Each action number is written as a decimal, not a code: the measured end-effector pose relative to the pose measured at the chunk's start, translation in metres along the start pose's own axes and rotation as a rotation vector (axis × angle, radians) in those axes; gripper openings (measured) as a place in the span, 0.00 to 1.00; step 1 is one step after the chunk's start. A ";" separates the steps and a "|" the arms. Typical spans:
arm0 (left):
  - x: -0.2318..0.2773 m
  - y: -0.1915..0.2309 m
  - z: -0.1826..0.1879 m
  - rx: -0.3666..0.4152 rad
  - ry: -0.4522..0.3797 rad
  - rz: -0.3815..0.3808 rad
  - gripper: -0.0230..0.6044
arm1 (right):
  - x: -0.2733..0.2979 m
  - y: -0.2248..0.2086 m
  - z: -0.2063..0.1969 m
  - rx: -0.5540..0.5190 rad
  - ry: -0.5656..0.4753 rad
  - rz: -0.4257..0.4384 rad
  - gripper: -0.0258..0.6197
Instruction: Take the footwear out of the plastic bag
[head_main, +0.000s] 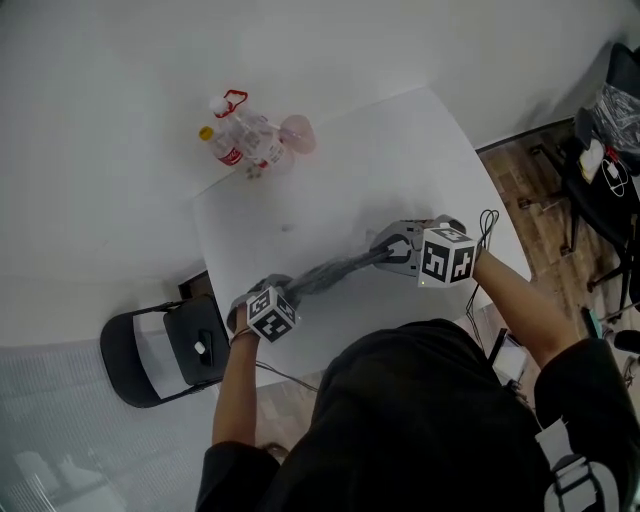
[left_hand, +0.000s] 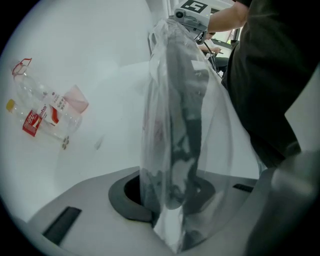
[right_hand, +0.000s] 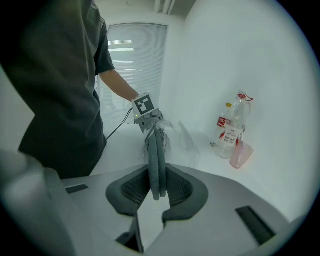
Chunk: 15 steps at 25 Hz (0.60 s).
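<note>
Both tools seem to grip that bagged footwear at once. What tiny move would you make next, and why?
Probably draw the right gripper away from the left gripper, to slide the grey footwear free. The right jaws clamp the grey footwear's end, while the left jaws pinch the clear plastic bag at the other end.

Desk (head_main: 400, 150): white top, mostly bare, its far corner to the right.
Bottles (head_main: 245, 140): clear plastic with red labels, upright, grouped at the far left edge; one has a yellow cap.
Cup (head_main: 300, 133): translucent pink, just beside the bottles.
</note>
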<state>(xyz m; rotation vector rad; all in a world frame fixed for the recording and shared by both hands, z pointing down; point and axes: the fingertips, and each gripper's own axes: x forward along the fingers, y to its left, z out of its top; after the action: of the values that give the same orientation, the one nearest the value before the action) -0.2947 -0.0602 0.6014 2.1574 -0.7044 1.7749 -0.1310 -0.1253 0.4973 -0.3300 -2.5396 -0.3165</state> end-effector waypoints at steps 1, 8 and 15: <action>-0.001 0.001 -0.001 -0.003 0.001 0.003 0.22 | 0.001 0.000 0.001 -0.010 0.002 0.003 0.16; 0.001 -0.003 0.002 -0.001 0.004 0.017 0.22 | -0.002 0.004 0.000 -0.024 0.016 0.012 0.16; 0.003 -0.002 0.001 0.012 0.019 0.015 0.22 | -0.001 0.005 -0.001 -0.024 0.023 0.011 0.16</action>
<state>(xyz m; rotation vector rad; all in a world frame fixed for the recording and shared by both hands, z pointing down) -0.2921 -0.0598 0.6045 2.1449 -0.7091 1.8090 -0.1281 -0.1209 0.4984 -0.3478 -2.5123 -0.3450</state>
